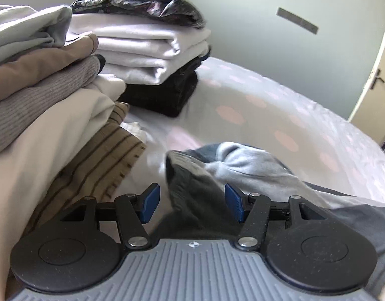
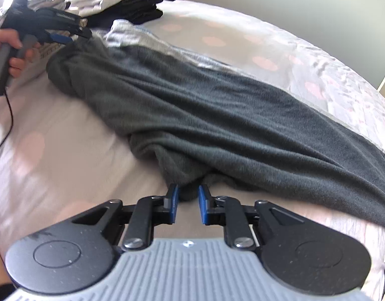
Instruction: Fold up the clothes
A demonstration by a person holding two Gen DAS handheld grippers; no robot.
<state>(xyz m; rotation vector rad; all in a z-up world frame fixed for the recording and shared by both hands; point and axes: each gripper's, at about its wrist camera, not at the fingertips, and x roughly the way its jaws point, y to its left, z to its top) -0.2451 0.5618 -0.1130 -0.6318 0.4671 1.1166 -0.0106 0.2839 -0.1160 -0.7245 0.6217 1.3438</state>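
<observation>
A dark grey fleece garment [image 2: 217, 105] with a pale grey lining lies stretched across the bed. In the left wrist view one bunched end of the garment [image 1: 190, 188] rises between the blue pads of my left gripper [image 1: 192, 200]. The jaws stand wide and do not press on it. My right gripper [image 2: 188, 200] is open by a narrow gap, and a fold of the fleece edge sits just at its fingertips. The right wrist view also shows the left gripper [image 2: 64, 37] at the garment's far end, held by a hand [image 2: 14, 50].
Two stacks of folded clothes stand on the bed: a white and black stack [image 1: 142, 50] at the back and a taller mixed stack [image 1: 42, 87] on the left over a striped piece [image 1: 104, 155]. The dotted bedsheet [image 1: 267, 105] extends right toward a door [image 1: 373, 75]. A cable [image 2: 7, 120] hangs at left.
</observation>
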